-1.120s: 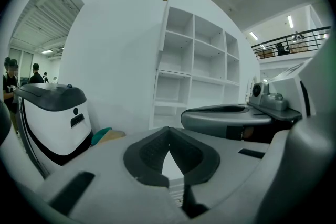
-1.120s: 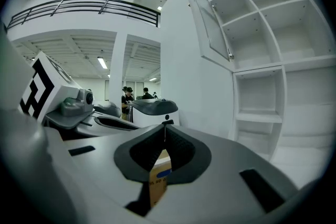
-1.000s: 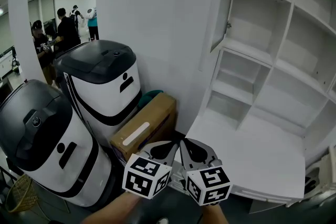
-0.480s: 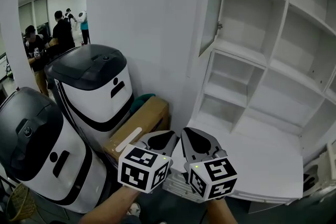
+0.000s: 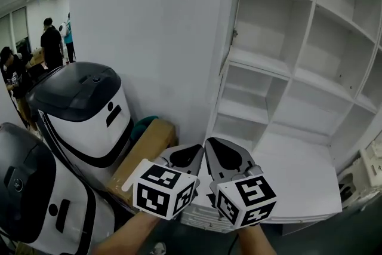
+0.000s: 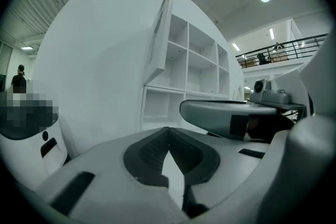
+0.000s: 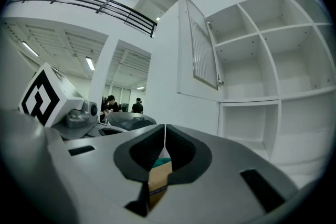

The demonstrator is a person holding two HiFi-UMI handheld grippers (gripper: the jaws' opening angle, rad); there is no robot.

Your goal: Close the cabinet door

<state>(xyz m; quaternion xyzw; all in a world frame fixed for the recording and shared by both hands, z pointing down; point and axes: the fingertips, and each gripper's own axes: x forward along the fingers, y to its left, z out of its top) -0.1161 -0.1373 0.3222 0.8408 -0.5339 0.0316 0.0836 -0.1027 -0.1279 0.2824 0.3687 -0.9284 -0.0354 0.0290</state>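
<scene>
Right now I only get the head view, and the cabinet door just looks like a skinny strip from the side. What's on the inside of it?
Observer: In the right gripper view the cabinet door stands open, and its inner face has a ribbed panel set into it.
Operator: Cool! And my right gripper, I can only see its back. Is it holding something?
Observer: No. The right gripper has its jaws together at the tips with nothing between them. Only the cardboard box on the floor shows through the gap lower down.
</scene>
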